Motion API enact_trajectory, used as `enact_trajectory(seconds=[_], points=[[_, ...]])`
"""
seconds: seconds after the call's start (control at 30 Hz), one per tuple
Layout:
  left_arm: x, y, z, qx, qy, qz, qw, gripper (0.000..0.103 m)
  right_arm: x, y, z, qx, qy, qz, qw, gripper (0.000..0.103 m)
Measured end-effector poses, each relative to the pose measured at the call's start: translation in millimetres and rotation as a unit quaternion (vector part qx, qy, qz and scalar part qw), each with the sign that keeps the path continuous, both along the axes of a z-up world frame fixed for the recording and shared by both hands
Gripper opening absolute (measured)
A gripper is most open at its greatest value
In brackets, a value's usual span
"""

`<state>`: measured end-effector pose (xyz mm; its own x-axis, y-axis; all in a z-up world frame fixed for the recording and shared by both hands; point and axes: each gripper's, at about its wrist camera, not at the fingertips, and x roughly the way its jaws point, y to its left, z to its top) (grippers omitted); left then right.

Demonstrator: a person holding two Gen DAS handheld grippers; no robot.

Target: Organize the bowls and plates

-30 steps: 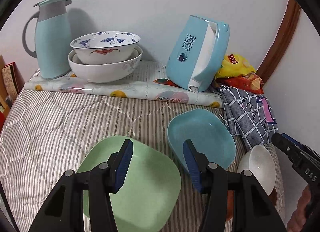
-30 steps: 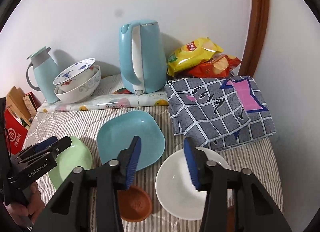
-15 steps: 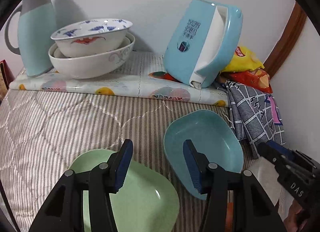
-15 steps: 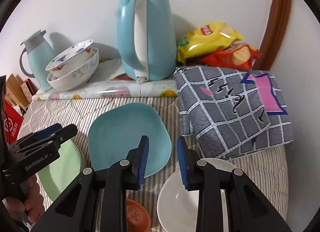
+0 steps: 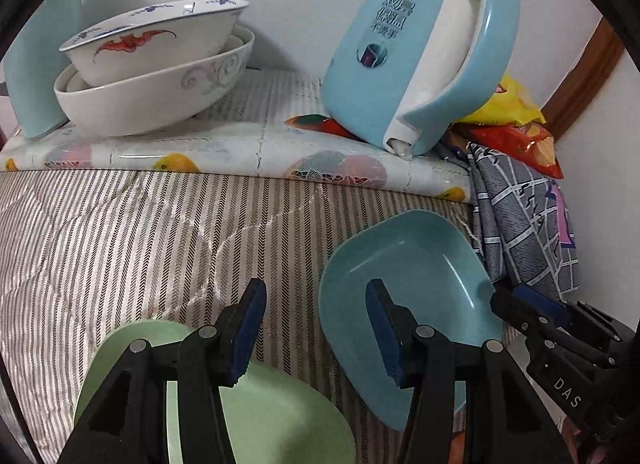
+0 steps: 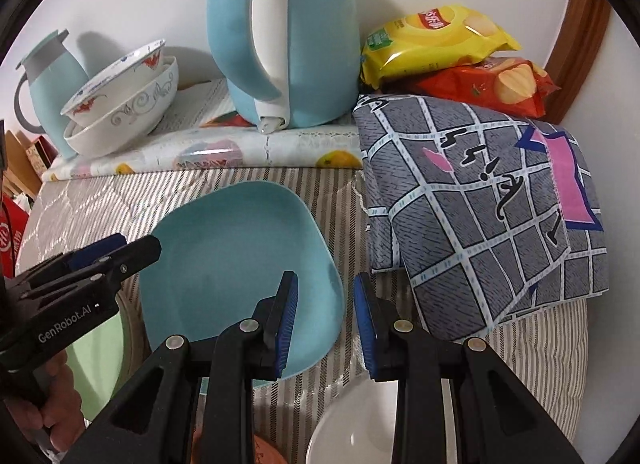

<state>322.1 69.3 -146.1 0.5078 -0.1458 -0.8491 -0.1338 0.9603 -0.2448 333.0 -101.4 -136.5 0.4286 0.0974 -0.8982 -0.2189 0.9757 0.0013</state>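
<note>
A blue square plate (image 5: pixel 404 276) (image 6: pixel 240 260) lies on the striped cloth. A green square plate (image 5: pixel 280 420) (image 6: pixel 92 348) lies to its left. A white bowl (image 6: pixel 352 432) and a brown dish (image 6: pixel 268 452) sit at the near edge. Two stacked patterned bowls (image 5: pixel 156 68) (image 6: pixel 120 104) stand at the back left. My left gripper (image 5: pixel 316 324) is open and empty, between the green plate and the blue plate's left rim. My right gripper (image 6: pixel 326 320) is open and empty, its left finger over the blue plate's right rim.
A tilted blue kettle (image 5: pixel 416 48) (image 6: pixel 280 32) stands on a fruit-print mat (image 5: pixel 240 152). A teal jug (image 6: pixel 48 80) is at the back left. A folded grey checked cloth (image 6: pixel 488 200) and snack bags (image 6: pixel 436 40) lie at the right by the wall.
Both grippers moved forward toward the blue plate. The right gripper's jaws narrowed from wide to a smaller gap. The white bowl slid to the bottom of the right view.
</note>
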Motion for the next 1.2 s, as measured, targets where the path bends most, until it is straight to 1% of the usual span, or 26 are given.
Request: enact_trajectory(seconds=[0.13,0.2,0.23,0.27,0.33,0.37,0.4,0.43,0.5,0.53,0.67,0.77,1.03,1.2], points=[[5.4,-1.7,-5.0,0.002,0.007,-0.002,1.0000,0.044,8.1,3.2,-8.6,0.001,0.016,-0.001,1.000,0.030],[8.4,-3.2,-8.3,0.003,0.010,-0.004,0.9999,0.035,11.0,6.3,-12.5,-0.004,0.020,0.001,1.000,0.028],[10.2,-4.1,-9.5,0.005,0.012,-0.007,0.9999,0.034,11.8,8.1,-13.9,-0.007,0.020,0.004,1.000,0.027],[12.1,-4.9,-11.4,0.008,0.016,-0.009,0.9998,0.030,12.2,9.7,-15.5,-0.014,0.020,0.007,1.000,0.026],[14.6,-6.0,-15.4,0.009,0.020,-0.008,0.9997,0.023,14.3,12.2,-19.3,-0.024,0.020,0.006,0.999,0.020],[15.7,-6.2,-17.8,0.005,0.022,-0.009,0.9997,0.021,14.8,12.2,-20.0,-0.026,0.019,0.004,0.999,0.018],[16.3,-6.7,-19.6,0.001,0.021,-0.010,0.9997,0.016,15.3,11.9,-20.2,-0.026,0.018,0.002,0.999,0.015],[16.5,-7.4,-21.0,0.000,0.021,-0.012,0.9997,0.013,15.7,12.1,-20.3,-0.026,0.016,0.001,1.000,0.011],[15.8,-10.1,-21.5,0.012,0.017,-0.012,0.9997,0.011,14.9,11.0,-19.0,-0.025,0.009,0.002,1.000,0.005],[15.0,-10.6,-20.7,0.015,0.014,-0.012,0.9997,0.008,14.1,9.7,-17.6,-0.026,0.004,0.004,1.000,0.005],[13.6,-8.1,-16.8,0.000,0.003,-0.009,1.0000,0.007,10.3,6.3,-10.1,-0.034,-0.021,0.003,0.999,0.005],[10.6,-5.8,-10.2,-0.005,-0.006,-0.008,0.9999,0.007,8.4,1.9,-1.3,-0.024,-0.029,0.000,0.999,0.004],[-9.3,-3.4,24.7,-0.003,-0.037,-0.008,0.9993,0.007,-7.3,-4.0,35.6,-0.011,-0.061,-0.002,0.998,0.005],[-26.4,-2.8,45.3,-0.003,-0.053,-0.004,0.9986,0.007,-24.7,-3.9,58.5,-0.004,-0.078,-0.005,0.997,0.005]])
